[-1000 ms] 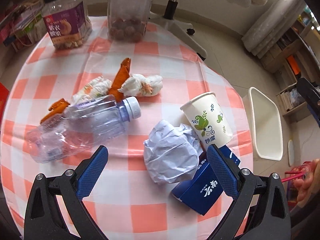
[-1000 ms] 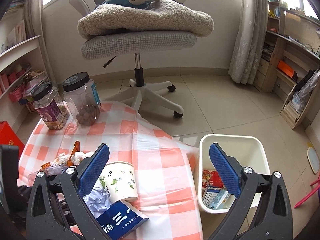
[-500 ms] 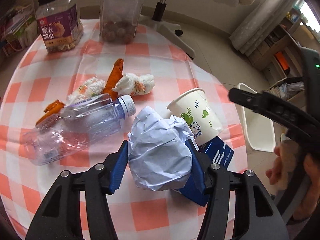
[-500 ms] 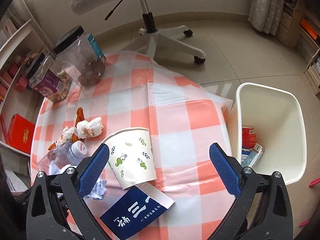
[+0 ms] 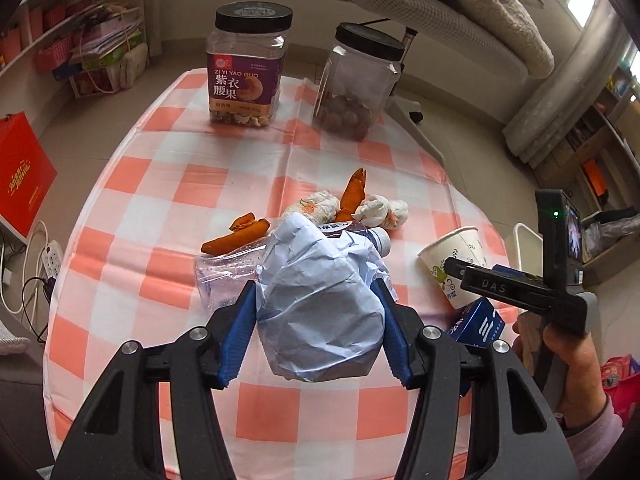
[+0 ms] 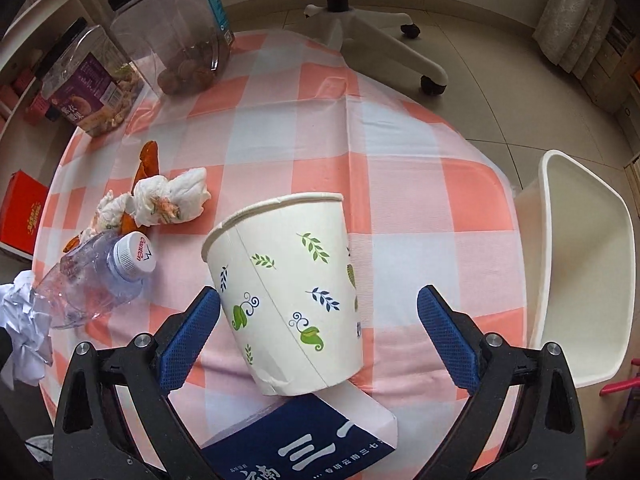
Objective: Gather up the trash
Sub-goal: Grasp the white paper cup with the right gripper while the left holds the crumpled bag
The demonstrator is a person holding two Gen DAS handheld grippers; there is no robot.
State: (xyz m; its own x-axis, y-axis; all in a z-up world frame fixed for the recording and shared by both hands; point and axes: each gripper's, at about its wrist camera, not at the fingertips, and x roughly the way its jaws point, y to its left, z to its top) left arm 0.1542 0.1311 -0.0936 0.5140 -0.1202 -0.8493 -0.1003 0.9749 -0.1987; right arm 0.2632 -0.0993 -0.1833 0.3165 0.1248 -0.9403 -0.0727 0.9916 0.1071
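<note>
L gripper (image 5: 318, 330) clamped on paper ball (image 5: 320, 300), held above the table (image 5: 168, 208).
Bottle (image 6: 92, 280) lying just behind it, then R gripper (image 6: 318, 338) w/ fingers wide apart either side of the cup (image 6: 288, 292), not touching; bin (image 6: 580, 280) far right, off the table.

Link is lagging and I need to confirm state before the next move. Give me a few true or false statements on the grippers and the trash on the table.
1. The left gripper is shut on the crumpled paper ball. True.
2. The right gripper is shut on the paper cup. False: its jaws stand open on either side of the cup.
3. The plastic bottle lies on its side with its cap on. True.
4. The paper cup is already in the white bin. False: it is on the checked tablecloth, beside a blue box.
</note>
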